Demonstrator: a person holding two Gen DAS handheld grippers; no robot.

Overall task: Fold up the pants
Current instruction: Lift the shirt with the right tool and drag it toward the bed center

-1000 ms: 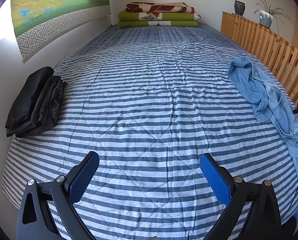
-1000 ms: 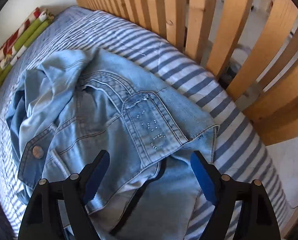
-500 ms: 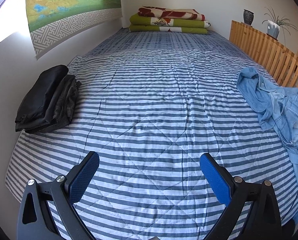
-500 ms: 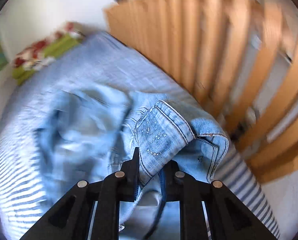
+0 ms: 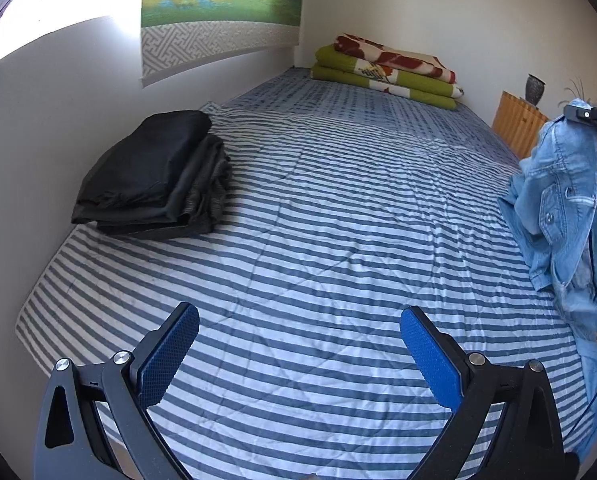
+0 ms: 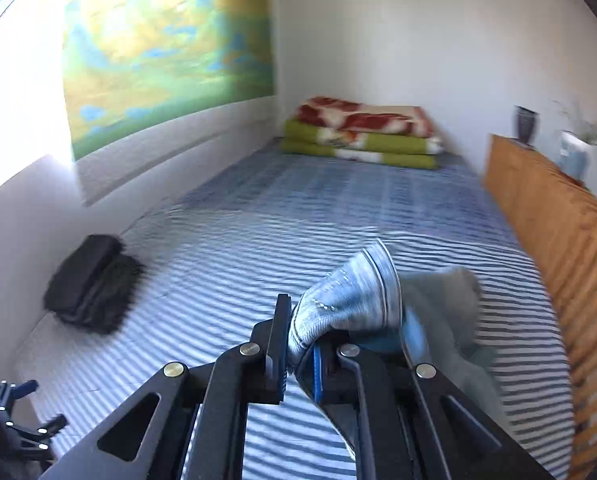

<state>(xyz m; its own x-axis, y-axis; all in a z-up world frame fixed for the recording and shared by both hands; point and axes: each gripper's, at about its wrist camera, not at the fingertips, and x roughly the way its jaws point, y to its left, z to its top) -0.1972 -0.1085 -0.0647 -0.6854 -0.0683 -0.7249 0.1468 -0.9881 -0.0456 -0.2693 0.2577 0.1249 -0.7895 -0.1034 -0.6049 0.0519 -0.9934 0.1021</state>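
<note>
Light-blue jeans point(image 5: 566, 200) hang lengthwise, top to bottom, at the bed's right edge, their upper end pinched in the right gripper point(image 6: 302, 356) and their lower folds resting on the striped bedspread point(image 5: 318, 240). Half a second earlier they lay bunched lower by the wooden rail point(image 6: 558, 220). The left gripper point(image 5: 298, 348) hovers wide apart, holding nothing. Only the left wrist view shows the full hanging length.
</note>
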